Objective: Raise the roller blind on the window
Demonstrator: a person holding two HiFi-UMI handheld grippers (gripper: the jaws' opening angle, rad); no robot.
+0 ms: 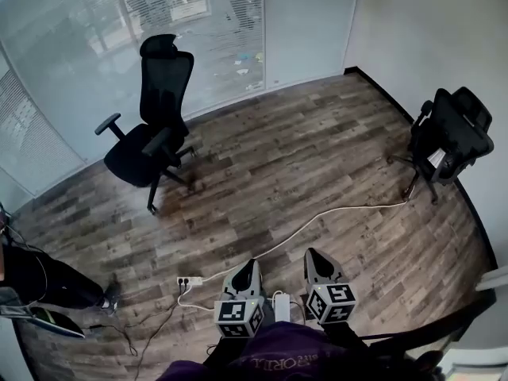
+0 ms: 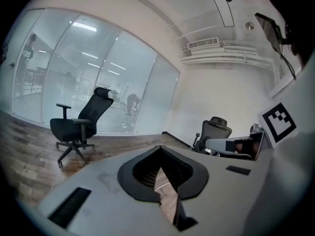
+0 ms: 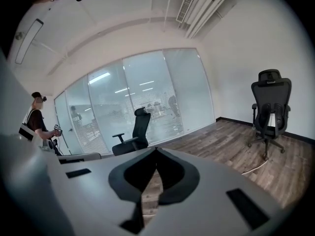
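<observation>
Head view looks down on a frosted glass wall with pale slatted blinds behind it; a roller blind cannot be told apart there. Just in front of that wall stands a black mesh office chair on a brown wood-plank floor. Well to that chair's right stands a second black office chair. A white cable lies on the floor nearer the camera than the mesh chair. Well apart from that chair, closest to the camera, the left gripper and right gripper point side by side. Each has its jaws pressed together, with nothing between them.
</observation>
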